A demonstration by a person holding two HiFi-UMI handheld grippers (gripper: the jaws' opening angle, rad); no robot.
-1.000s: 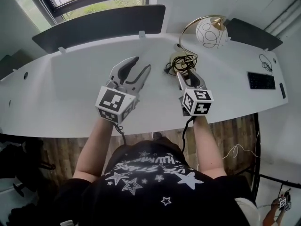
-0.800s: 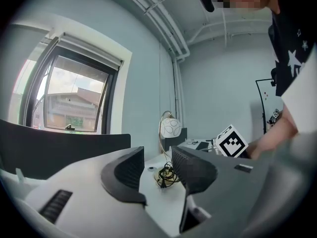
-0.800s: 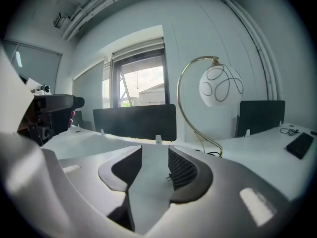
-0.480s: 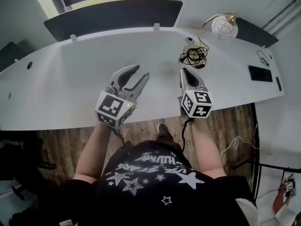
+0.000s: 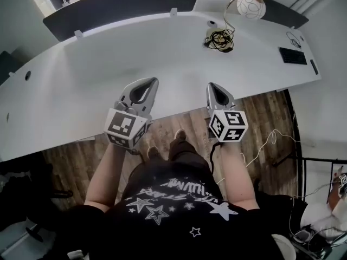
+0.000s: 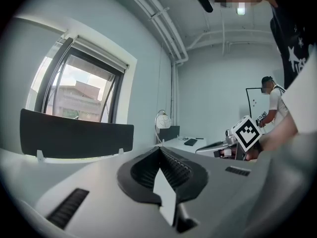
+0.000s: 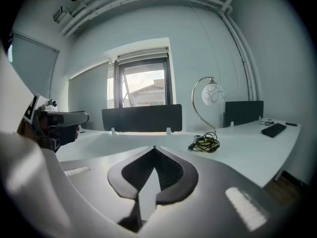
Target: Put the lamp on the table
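Observation:
The lamp stands at the far right of the white table. It has a white globe shade on a curved gold stem, and a coiled black cord lies at its base. My left gripper hovers over the table's front edge, its jaws closing until the tips meet, with nothing between them. My right gripper does the same beside it, also empty. The right gripper view shows the lamp well ahead of the shut tips. In the left gripper view, the lamp is small and far beyond the tips.
A black divider panel runs along the table's back edge, with a second one behind the lamp. A black keyboard lies at the far right. Wooden floor shows below the front edge. A person stands in the background.
Both grippers went from wide open to shut and drew back from the lamp to the table's front edge. The lamp stays in place, now farther off.

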